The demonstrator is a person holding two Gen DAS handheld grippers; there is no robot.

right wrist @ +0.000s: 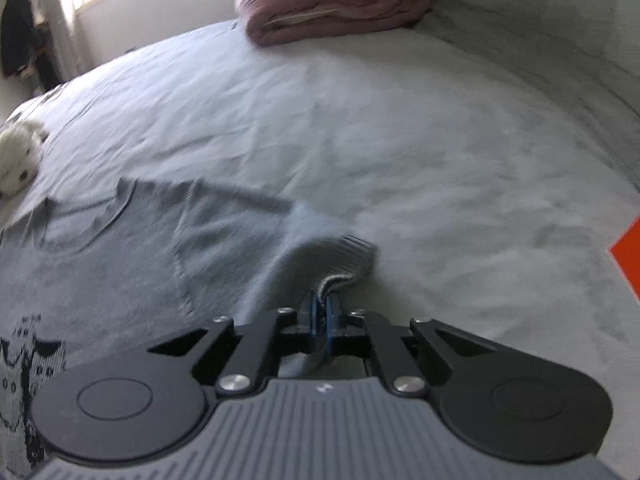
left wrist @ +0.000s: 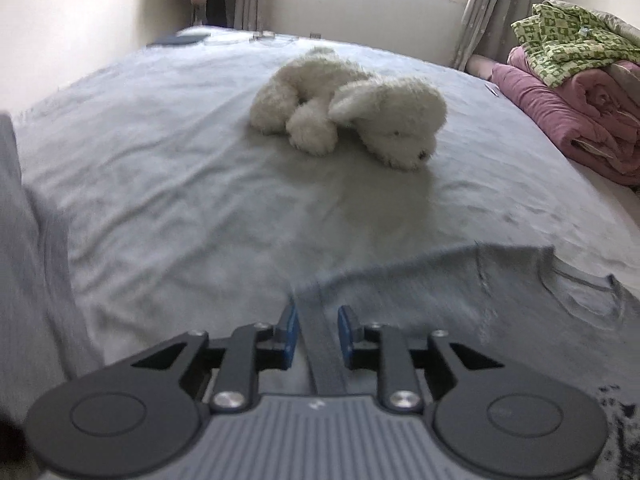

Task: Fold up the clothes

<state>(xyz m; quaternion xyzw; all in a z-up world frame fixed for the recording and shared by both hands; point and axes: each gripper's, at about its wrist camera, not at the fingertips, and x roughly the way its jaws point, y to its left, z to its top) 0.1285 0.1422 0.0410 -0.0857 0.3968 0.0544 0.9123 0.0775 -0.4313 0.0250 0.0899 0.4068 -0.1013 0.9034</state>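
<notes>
A grey knit sweater [left wrist: 460, 300] lies flat on the pale bed sheet [left wrist: 180, 184], its neckline [left wrist: 580, 292] off to the right. My left gripper [left wrist: 318, 334] hovers at the sweater's left edge. Its blue pads [left wrist: 290, 336] stand apart, and a grey fold of the fabric runs between them without being pinched. In the right wrist view the same sweater [right wrist: 120, 256] spreads to the left, with a dark pattern [right wrist: 24, 364] at the lower left. My right gripper [right wrist: 321, 314] is shut on the ribbed cuff of the sleeve [right wrist: 344, 260], which bunches up just past the pads.
A white plush dog [left wrist: 352, 108] lies mid-bed beyond the sweater. Folded pink blankets [left wrist: 580, 120] with a green patterned one [left wrist: 572, 40] are stacked at the right. More grey cloth [left wrist: 28, 260] hangs at the left edge. An orange object [right wrist: 628, 256] shows at the right edge.
</notes>
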